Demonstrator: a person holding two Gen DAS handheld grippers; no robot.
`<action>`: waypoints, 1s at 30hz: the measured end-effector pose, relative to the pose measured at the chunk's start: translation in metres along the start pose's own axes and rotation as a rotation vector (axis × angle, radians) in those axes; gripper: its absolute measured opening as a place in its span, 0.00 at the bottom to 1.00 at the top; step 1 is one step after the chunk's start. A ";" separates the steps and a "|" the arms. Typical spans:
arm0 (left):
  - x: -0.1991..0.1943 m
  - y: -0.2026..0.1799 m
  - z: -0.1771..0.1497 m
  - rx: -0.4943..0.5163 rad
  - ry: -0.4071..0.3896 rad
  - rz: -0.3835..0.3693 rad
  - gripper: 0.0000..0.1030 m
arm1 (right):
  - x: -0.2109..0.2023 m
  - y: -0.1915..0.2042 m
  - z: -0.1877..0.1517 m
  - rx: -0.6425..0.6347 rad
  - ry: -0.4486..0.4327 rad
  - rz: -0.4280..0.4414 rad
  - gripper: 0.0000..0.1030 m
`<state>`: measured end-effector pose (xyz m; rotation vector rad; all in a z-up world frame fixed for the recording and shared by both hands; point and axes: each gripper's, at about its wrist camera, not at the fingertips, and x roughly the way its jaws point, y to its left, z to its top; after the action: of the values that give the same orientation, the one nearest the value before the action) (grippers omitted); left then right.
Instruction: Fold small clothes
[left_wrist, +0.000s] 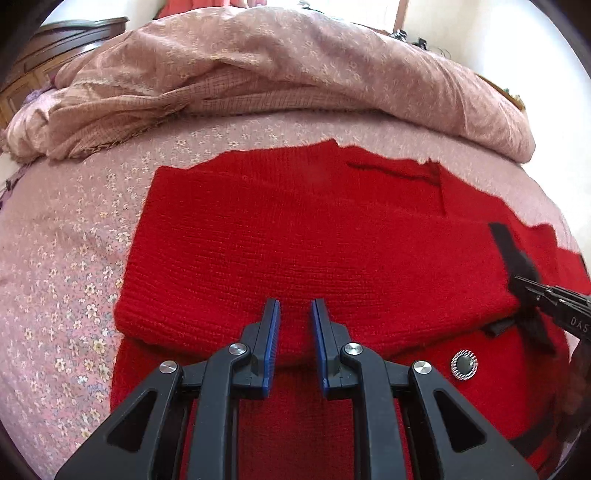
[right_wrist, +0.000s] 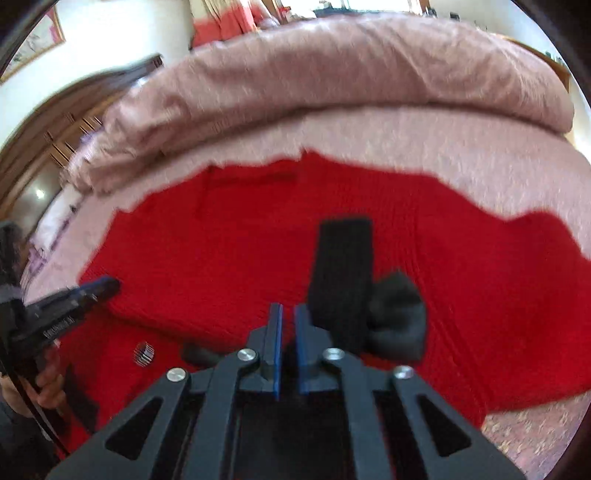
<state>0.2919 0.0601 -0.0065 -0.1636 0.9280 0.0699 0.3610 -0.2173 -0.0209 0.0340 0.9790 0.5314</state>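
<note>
A red knit sweater (left_wrist: 314, 229) lies spread on the bed, one sleeve folded across its body. It has a black bow (left_wrist: 524, 280) and a silver-rimmed button (left_wrist: 464, 364). My left gripper (left_wrist: 295, 306) hovers just above the folded sleeve's lower edge, jaws slightly apart and empty. In the right wrist view the sweater (right_wrist: 240, 258) is blurred; my right gripper (right_wrist: 288, 314) sits beside the black bow (right_wrist: 369, 295), jaws a narrow gap apart with nothing clearly held. The right gripper's tip (left_wrist: 532, 288) shows at the bow in the left view. The left gripper (right_wrist: 99, 288) shows at left.
The bed has a pink floral sheet (left_wrist: 66, 280). A bunched pink quilt (left_wrist: 280, 70) lies across the far side. Dark wooden furniture (left_wrist: 55, 40) stands at back left. The person's hand (right_wrist: 48, 384) holds the left gripper's handle.
</note>
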 end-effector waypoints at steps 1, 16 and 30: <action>-0.002 -0.002 0.000 0.009 -0.002 0.008 0.11 | 0.001 -0.002 -0.002 0.004 0.005 0.009 0.01; -0.009 -0.008 -0.001 0.014 -0.011 0.006 0.17 | -0.053 -0.048 -0.013 0.121 -0.121 0.055 0.55; 0.000 0.001 0.005 -0.031 -0.040 0.090 0.25 | -0.186 -0.270 -0.104 0.645 -0.346 -0.078 0.57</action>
<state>0.2959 0.0617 -0.0039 -0.1489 0.8940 0.1703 0.3075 -0.5565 -0.0055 0.6425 0.7730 0.1121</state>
